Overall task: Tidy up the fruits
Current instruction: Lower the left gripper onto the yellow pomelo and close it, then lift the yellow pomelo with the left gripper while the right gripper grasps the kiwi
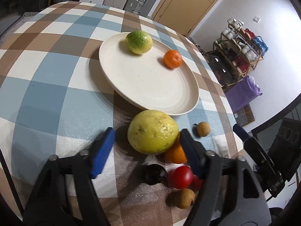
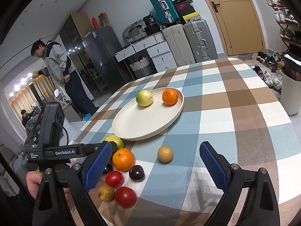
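A white plate on the checked tablecloth holds a green-yellow fruit and a small orange; both show in the right wrist view too. A big yellow guava lies just in front of the plate, between the open fingers of my left gripper, not gripped. Behind it lie an orange, two red fruits, a dark plum and brown longans. My right gripper is open and empty above the loose fruit.
The left gripper's body sits at the left in the right wrist view. The table edge is near the plate's right. Suitcases, drawers, a shoe rack and a standing person are beyond the table.
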Action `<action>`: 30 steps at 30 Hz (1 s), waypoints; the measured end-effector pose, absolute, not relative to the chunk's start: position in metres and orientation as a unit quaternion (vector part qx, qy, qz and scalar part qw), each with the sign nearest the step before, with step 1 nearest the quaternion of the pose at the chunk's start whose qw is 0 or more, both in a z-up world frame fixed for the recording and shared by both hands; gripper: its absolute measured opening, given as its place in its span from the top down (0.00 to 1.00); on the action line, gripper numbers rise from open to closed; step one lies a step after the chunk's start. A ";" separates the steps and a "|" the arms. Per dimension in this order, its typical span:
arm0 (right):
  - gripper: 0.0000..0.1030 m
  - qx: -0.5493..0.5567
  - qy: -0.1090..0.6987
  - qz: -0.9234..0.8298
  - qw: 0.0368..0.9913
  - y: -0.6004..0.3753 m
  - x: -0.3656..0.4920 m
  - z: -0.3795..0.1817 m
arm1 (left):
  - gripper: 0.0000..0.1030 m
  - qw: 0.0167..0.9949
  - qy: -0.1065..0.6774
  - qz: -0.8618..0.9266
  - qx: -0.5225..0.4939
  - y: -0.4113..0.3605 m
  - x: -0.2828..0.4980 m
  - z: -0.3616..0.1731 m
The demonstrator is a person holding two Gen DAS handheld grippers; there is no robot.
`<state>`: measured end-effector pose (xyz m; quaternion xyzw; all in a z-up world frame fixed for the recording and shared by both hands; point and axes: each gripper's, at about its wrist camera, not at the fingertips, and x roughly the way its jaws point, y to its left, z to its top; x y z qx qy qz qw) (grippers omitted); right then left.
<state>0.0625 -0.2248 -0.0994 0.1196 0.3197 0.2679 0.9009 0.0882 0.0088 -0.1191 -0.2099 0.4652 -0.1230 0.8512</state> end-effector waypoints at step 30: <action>0.07 0.092 0.384 0.229 0.889 -0.214 0.080 -0.115 | 0.50 0.874 0.418 -0.124 -0.214 0.046 0.040 -0.084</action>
